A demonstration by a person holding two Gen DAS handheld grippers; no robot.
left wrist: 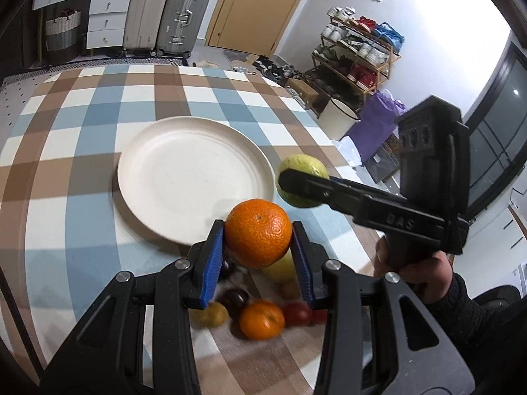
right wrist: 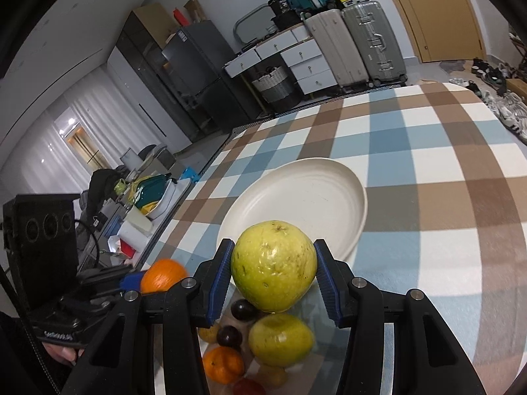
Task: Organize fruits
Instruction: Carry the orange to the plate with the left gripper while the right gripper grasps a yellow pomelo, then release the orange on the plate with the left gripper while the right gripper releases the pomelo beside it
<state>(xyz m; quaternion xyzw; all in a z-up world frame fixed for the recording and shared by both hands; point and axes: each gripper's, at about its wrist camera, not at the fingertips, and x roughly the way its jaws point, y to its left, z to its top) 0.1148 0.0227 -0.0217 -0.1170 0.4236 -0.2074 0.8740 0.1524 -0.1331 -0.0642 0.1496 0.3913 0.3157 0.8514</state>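
The left gripper [left wrist: 258, 233] clamps an orange [left wrist: 258, 232] above the plate's [left wrist: 184, 168] near rim

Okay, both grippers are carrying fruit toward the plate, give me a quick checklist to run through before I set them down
1. Left gripper grip on the orange: pads press both sides, ok.
2. Right gripper grip on the green fruit: clamped on both sides, ok.
3. Plate has nothing on it, room for both: ok.
4. Grippers apart from each other: the right one sits beside the left near the plate edge with a gap, ok.
5. Both fruits lifted above the remaining fruit pile: ok.
6. Whether the fruits will stay put on the shallow plate without rolling: cannot tell.
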